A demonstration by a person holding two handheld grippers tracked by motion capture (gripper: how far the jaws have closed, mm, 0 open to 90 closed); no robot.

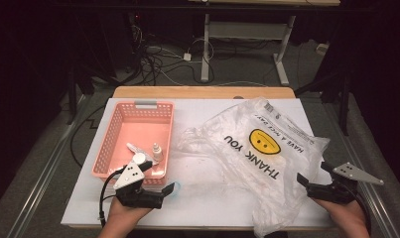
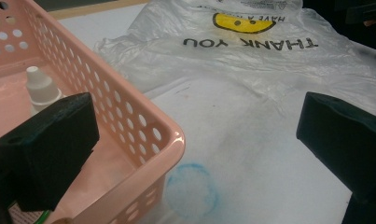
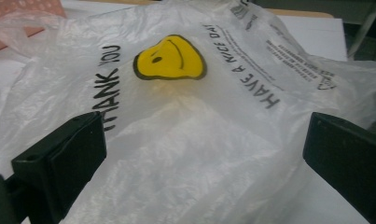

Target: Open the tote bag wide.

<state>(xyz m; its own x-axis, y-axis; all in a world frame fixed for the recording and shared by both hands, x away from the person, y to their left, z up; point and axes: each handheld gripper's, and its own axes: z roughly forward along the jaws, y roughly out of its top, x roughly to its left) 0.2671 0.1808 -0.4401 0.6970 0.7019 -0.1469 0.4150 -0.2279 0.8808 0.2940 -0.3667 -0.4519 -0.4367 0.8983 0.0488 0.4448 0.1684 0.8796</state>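
A clear plastic bag (image 1: 257,148) printed with THANK YOU and a yellow smiley lies crumpled over the right half of the white table top (image 1: 202,203). A pink perforated basket (image 1: 119,126) stands at the left and holds a small white dropper bottle (image 1: 157,151) and other small pieces. My left gripper (image 1: 160,177) is open at the basket's near right corner (image 2: 174,140), one jaw over the basket and the other over the table. The bottle (image 2: 42,86) stands just past the inner jaw. My right gripper (image 1: 314,173) is open at the bag's near right edge, with the bag (image 3: 185,121) lying loose between and beyond its jaws.
A faint blue ring stain (image 2: 192,189) marks the table beside the basket's corner. A wooden edge (image 1: 202,92) runs along the far side of the table. Beyond it are cables (image 1: 153,59) and desk legs (image 1: 205,54) on the floor.
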